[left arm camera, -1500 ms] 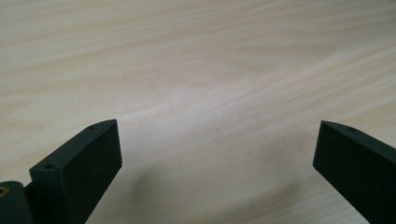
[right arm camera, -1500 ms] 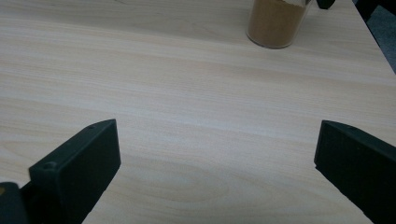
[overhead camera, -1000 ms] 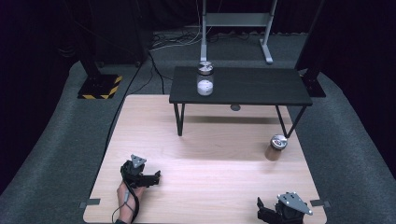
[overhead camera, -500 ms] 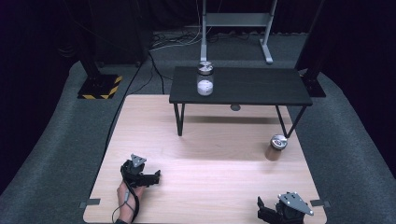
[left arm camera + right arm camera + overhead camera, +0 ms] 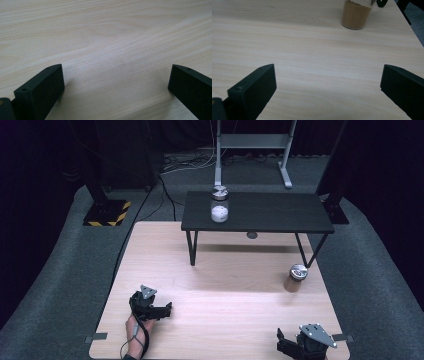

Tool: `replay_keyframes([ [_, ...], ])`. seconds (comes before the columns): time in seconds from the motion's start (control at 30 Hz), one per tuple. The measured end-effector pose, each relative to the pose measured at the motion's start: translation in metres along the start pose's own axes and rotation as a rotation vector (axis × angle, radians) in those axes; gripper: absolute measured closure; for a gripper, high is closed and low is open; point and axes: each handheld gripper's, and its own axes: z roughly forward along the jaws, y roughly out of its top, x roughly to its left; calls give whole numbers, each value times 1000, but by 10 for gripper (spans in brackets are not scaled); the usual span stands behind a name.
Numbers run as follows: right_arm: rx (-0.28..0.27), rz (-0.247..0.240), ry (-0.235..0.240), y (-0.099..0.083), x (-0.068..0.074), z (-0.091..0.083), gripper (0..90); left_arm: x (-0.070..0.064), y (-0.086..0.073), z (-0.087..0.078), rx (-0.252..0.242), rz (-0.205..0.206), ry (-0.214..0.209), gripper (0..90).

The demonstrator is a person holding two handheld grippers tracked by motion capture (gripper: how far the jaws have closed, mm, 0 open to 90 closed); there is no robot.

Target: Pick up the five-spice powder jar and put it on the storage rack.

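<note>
The brown jar [image 5: 295, 278] stood upright on the wooden table [image 5: 225, 270], near its right edge and just in front of the right leg of the black bench [image 5: 260, 212]. It was the thing nearest to a gripper, yet well apart from both. It was filled with a brown powder and capped with a silvery lid. In the right gripper view the jar [image 5: 356, 13] sat at the top, ahead of the jaws and a little to the right, with bare wood between it and them.

The right gripper [image 5: 288, 346] lay low at the table's near right corner, its grey plate on top. Its jaws were spread wide, with nothing between them but the tabletop [image 5: 317, 62].

The left gripper [image 5: 162, 310] rested on the near left part of the table, held by a hand [image 5: 135, 327] that came in from the bottom edge, with a cable looping beside the wrist. Its jaws were likewise spread wide over bare wood grain [image 5: 112, 50], gripping nothing.

Farther back, the bench stood across the far half of the table. On its left end stood a clear jar [image 5: 219, 205] with a metal lid and a white content in its lower part. Behind the table grey carpet ran to a metal stand [image 5: 252, 142], and a yellow-and-black striped plate [image 5: 107, 213] lay on the floor at the left.
</note>
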Motion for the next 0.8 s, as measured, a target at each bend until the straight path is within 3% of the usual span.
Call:
replay_keyframes([
  [0.27, 1, -12, -5, 7, 1, 10, 0, 0, 0, 0, -1, 1, -3, 3],
  [0.53, -38, -8, -47, 14, 1, 20, 0, 0, -1, 0, -2, -1, -3, 3],
  [0.8, -36, -9, -62, 23, -2, 32, 0, 0, -1, 0, -2, 0, -5, 3],
])
